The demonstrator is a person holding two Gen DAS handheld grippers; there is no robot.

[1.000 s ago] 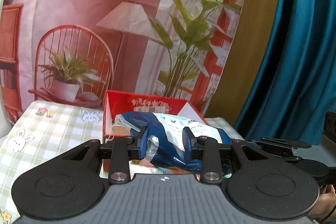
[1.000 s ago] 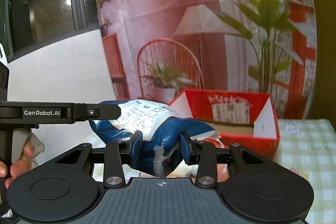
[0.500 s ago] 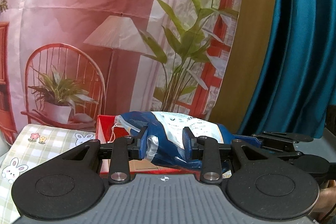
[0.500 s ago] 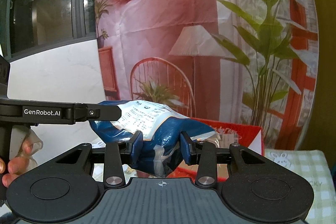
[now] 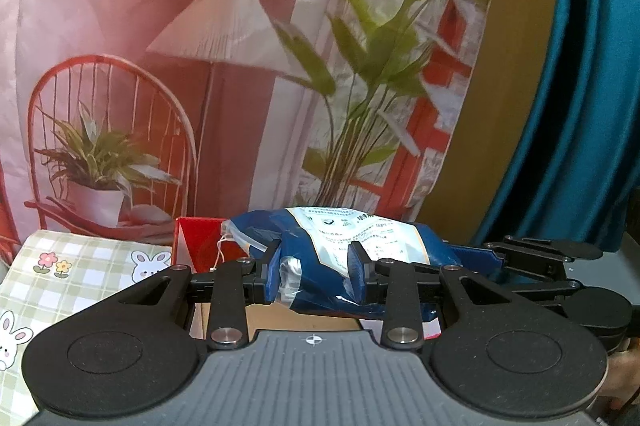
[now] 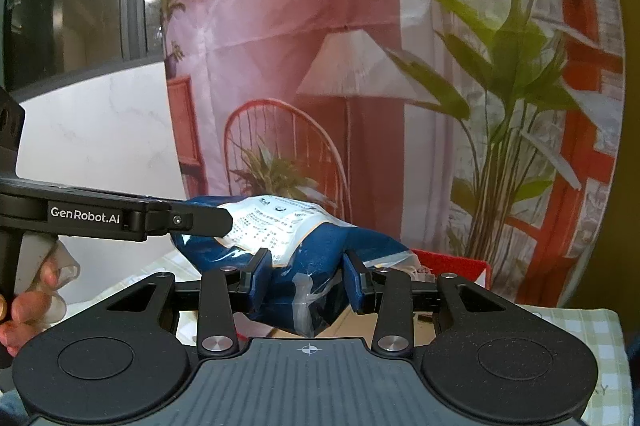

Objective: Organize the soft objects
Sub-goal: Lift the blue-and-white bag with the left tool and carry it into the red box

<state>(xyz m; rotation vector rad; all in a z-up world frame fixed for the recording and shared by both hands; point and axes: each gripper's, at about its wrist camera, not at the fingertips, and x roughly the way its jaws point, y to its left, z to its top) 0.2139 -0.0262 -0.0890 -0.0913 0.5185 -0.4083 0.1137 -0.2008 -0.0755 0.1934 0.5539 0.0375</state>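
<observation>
A soft blue and white bag [image 5: 352,262] hangs in the air, pinched at both ends. The left gripper [image 5: 316,272] holds one end between narrowed fingers; the right gripper [image 6: 304,280] clamps the other end the same way. Directly below and just beyond the bag, toward twelve o'clock, sits an open red box [image 5: 196,242] on a checked cloth with rabbits [image 5: 80,266]. To place it well, both hands should likely move together, keep the bag level and centred over the box opening, lower, then release together.
</observation>
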